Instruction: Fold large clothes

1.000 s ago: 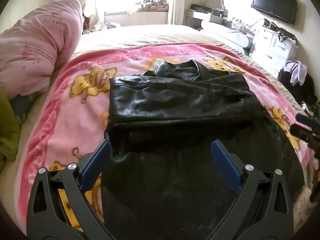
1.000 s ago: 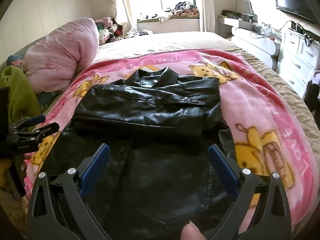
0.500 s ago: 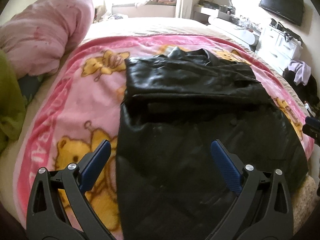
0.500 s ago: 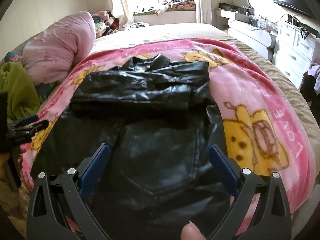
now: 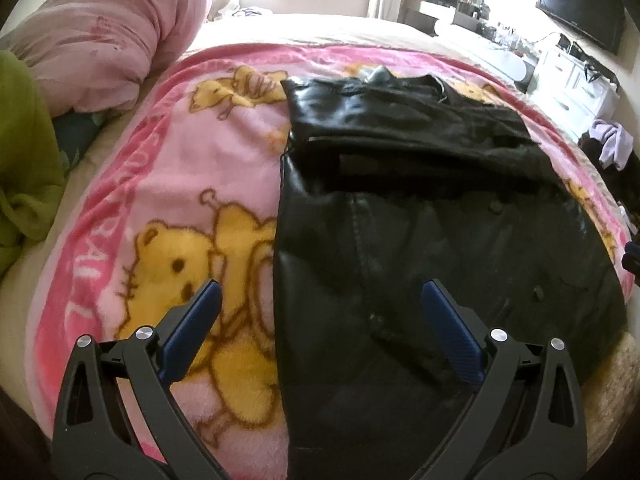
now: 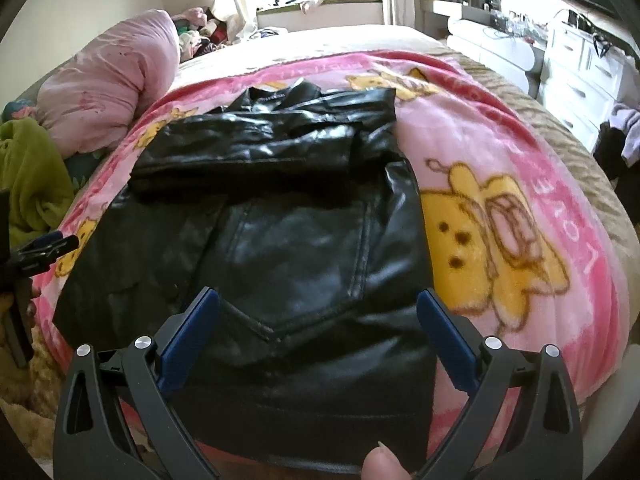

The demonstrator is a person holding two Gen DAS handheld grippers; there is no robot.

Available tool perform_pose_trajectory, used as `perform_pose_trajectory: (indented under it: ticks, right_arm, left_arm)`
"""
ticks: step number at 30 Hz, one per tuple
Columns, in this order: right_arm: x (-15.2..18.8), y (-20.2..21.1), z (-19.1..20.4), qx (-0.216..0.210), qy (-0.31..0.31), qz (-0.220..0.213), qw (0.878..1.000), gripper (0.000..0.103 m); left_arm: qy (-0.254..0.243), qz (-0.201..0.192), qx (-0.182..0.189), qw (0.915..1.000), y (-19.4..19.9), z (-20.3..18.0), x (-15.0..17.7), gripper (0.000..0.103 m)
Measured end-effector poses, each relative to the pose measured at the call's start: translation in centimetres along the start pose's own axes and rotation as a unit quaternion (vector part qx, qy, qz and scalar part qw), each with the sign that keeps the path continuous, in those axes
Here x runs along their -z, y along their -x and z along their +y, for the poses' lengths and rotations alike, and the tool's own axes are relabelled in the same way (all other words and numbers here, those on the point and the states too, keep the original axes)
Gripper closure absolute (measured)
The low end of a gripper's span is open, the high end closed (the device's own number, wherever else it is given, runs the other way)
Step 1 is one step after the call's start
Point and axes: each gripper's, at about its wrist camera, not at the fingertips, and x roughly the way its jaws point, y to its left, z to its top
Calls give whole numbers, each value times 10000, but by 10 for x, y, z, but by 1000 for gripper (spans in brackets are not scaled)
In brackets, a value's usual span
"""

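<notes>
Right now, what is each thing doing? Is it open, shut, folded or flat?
Black leather jacket: partly folded, sleeves laid across the chest, lower part flat on the blanket.
Pink bear blanket: spread flat over the bed.
Left gripper: fingers open, holding nothing.
Right gripper: fingers open, holding nothing.
Pink duvet: bundled up.
Television: off.

We see a bed carrying a pink blanket, a rolled pink quilt and green cloth.

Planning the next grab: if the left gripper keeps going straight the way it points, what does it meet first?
Probably the black leather jacket, near its left edge; the open left gripper holds nothing. Depth is uncertain.
</notes>
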Motion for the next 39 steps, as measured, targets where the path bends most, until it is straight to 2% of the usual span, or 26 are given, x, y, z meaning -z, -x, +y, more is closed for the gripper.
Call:
perform_pose_trajectory:
  ticks: [5,9,19,22,24,26,29,30,32,33,34,35,36,37,39]
  right_arm:
    - [11,-3,-10,8,-31,231,9997,5]
    - [19,-7,-17,90,13,419,9991,5]
    - [35,-17,-29,-48,-4,828,9966,5]
    - [38,-19,-32,-70,8,903,9959,5]
    - [40,-22,-36,-14,-19,966,9953,5]
    - [41,-25,-42,-155,-82,1033,9945,5]
    - [42,-31,-48,-372,-207,1112,9929,6]
    - [41,-32,-48,-447,-223,1119,9925,10]
    - [42,-34,-49,-476,-197,1132,9922,20]
    - [42,-33,-48,-521,-170,1111,9923,32]
    - [43,-29,-46,-590,-120,1028,9929,53]
    - [43,-25,-45,-555,-89,963,9938,60]
    - [42,-21,-45,-530,-75,896,9945,77]
    - [43,-15,-45,-564,-104,827,9949,83]
    - [44,-6,-42,-581,-48,720,9957,88]
  left_arm:
    - [-158,159,-64,9997,-6,-1,10,9]
    - [-111,305,29,9995,-11,1,18,9]
    - [208,730,609,9953,-21,8,45,9]
    - [296,738,679,9945,-22,7,52,12]
    - [383,708,726,9941,-22,8,52,19]
    - [552,686,881,9922,-23,11,52,43]
    - [624,691,964,9910,-23,10,50,53]
    - [623,690,976,9909,-23,10,50,56]
    - [645,660,1033,9904,-22,11,50,73]
    - [657,640,1070,9900,-21,11,49,76]
    - [660,624,1111,9897,-19,11,49,82]
    - [646,607,1129,9896,-17,10,49,86]
    - [625,590,1145,9897,-15,10,49,88]
    - [604,575,1169,9896,-12,9,48,90]
    - [568,548,1217,9894,-6,9,48,93]
